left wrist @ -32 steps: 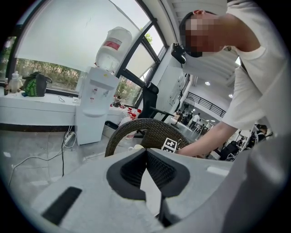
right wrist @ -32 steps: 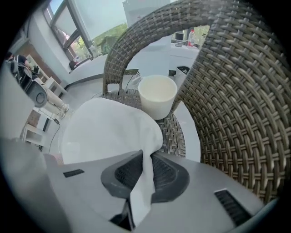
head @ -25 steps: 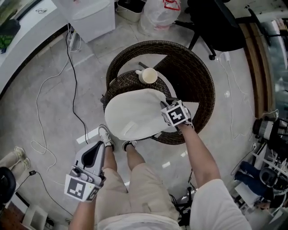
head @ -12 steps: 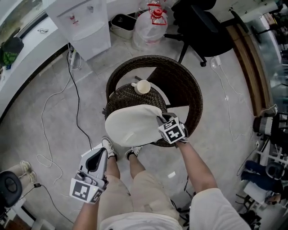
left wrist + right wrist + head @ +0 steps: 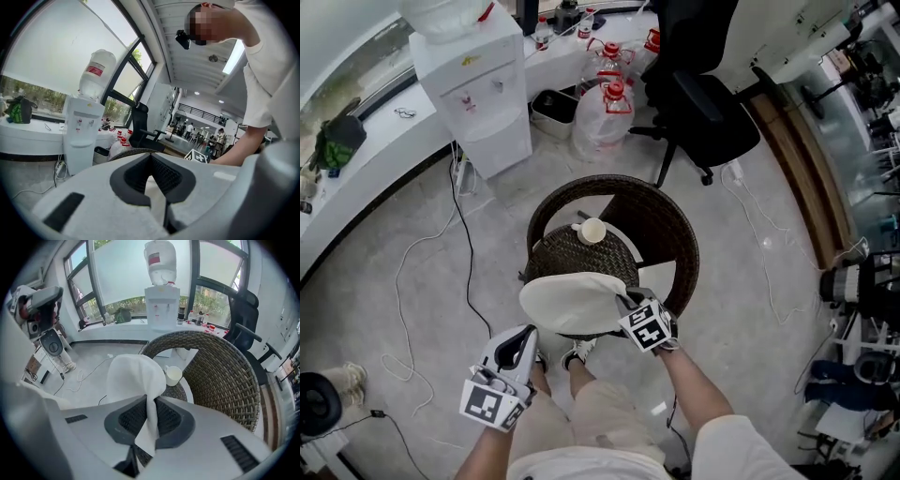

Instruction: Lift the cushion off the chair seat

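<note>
The cushion (image 5: 572, 302) is off-white. The chair (image 5: 670, 234) is dark brown woven wicker, the cup (image 5: 592, 231) cream. The left gripper (image 5: 525, 336) and right gripper (image 5: 625, 301) are pale grey with black ribbed pads (image 5: 171, 420) and black-and-white square markers. The floor (image 5: 403, 281) is mottled grey, the cable (image 5: 467, 253) black. The dispenser (image 5: 478, 89) is white, the bottles (image 5: 605, 117) clear with red caps, the office chair (image 5: 703, 103) black.

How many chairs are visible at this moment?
2. A brown wicker chair stands at the middle of the head view; a black office chair stands beyond it, beside the water jugs. More may be hidden outside the views.
</note>
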Demonstrator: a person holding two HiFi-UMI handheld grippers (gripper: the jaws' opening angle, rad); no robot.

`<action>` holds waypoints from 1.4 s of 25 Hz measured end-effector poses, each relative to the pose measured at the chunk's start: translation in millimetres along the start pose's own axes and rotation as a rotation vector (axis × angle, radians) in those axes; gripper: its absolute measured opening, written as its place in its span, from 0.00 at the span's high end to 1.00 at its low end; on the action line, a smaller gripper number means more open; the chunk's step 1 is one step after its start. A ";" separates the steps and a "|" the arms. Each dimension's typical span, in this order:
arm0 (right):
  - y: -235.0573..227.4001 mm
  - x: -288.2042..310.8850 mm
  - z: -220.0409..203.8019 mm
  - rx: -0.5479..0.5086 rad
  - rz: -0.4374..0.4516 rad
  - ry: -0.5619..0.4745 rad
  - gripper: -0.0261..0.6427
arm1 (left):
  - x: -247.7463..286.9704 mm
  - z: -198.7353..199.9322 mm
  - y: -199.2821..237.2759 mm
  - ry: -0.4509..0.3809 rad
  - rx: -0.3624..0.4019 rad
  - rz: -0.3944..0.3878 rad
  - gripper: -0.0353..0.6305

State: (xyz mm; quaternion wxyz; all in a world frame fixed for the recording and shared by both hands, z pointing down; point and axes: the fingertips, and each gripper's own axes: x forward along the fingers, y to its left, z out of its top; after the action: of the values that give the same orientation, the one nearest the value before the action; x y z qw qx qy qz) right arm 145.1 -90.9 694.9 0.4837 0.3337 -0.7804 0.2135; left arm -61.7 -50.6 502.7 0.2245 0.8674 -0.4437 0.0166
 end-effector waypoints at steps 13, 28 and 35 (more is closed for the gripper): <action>-6.8 -53.3 50.7 0.137 -0.066 -0.113 0.90 | -15.6 69.5 -1.7 -0.077 0.070 0.008 0.92; -52.4 -167.6 95.1 0.379 -0.173 -0.367 0.90 | -8.2 152.3 -25.0 -0.189 0.162 -0.026 0.92; -72.8 -223.2 122.8 0.449 -0.227 -0.498 0.90 | -15.5 197.4 -19.0 -0.258 0.214 -0.008 0.92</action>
State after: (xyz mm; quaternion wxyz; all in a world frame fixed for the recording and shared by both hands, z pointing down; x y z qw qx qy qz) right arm 191.9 -151.3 441.2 0.2139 0.5579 -0.7661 0.2368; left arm -90.0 -109.0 314.6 0.0719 0.8831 -0.4612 -0.0486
